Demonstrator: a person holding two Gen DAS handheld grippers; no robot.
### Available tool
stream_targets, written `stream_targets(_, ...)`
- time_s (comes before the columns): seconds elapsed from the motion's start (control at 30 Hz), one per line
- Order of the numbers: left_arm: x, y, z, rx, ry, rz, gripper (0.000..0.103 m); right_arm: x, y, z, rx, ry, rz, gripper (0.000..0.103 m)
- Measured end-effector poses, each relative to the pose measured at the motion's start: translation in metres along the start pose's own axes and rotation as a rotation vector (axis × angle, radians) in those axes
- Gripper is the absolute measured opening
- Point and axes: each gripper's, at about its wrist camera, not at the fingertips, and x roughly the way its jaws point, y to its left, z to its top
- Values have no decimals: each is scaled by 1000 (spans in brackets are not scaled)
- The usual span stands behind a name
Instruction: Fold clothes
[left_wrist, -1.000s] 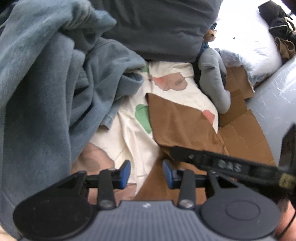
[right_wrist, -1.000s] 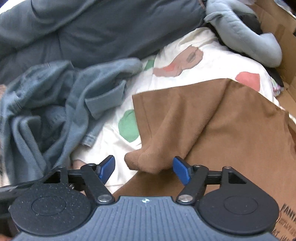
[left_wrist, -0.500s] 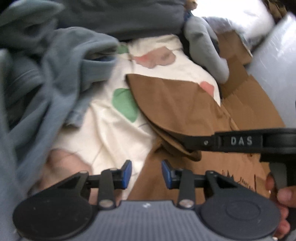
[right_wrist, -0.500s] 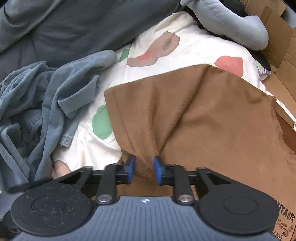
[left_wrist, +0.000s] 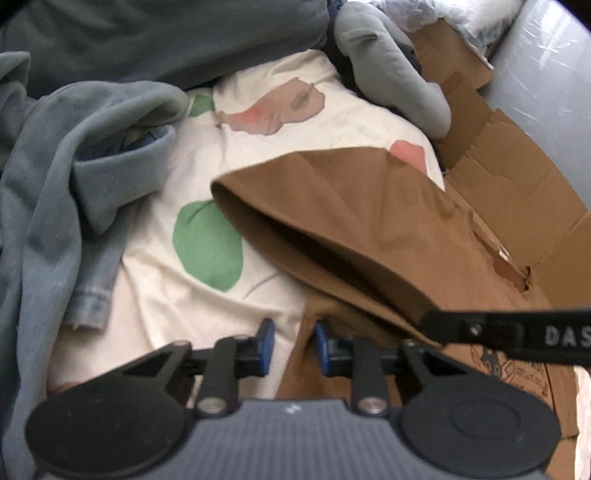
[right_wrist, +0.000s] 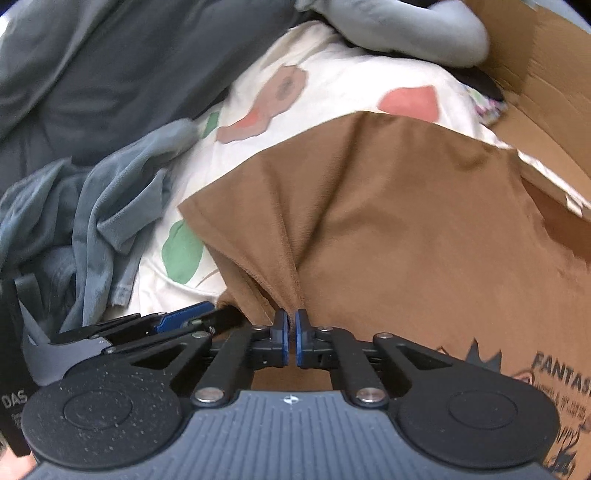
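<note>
right gripper (right_wrist: 290, 341) jaws pinching brown shirt (right_wrist: 406, 229) fold, left gripper (left_wrist: 290, 347) beside

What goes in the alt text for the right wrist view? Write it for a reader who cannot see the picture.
The right gripper is shut on a bunched fold of a brown T-shirt spread over a cream floral sheet. A crumpled blue-grey garment lies to the left, beside the open left gripper, with cardboard at the right.
</note>
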Motion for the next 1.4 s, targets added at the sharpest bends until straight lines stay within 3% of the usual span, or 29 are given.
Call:
stream_targets(0.43, -9, 15, -1, -56, 7, 18, 14, 2, -34, -36, 161, 28, -16, 0)
stream_targets(0.63, -31, 24, 10, -80, -42, -13, 16, -1, -42, -50, 196, 22, -4, 2)
stream_targets(0.9, -12, 19, 53, -36, -85, -10, 28, -18, -36, -44, 148, -43, 22, 25)
stream_targets(1.13, 14, 27, 63, -61, -57, 16, 33, -27, -36, -43, 118, -73, 18, 30)
stream_targets(1.23, 22, 30, 59, -76, -41, -4, 29, -28, -36, -41, 107, -88, 20, 37)
stream_targets(1.3, 24, 30, 59, -78, -33, -15, 9, -26, -36, -38, 83, -90, 28, 37)
stream_targets(1.4, 22, 29, 60, -80, -34, -21, 4, -26, -34, -31, 47, -98, 28, 37)
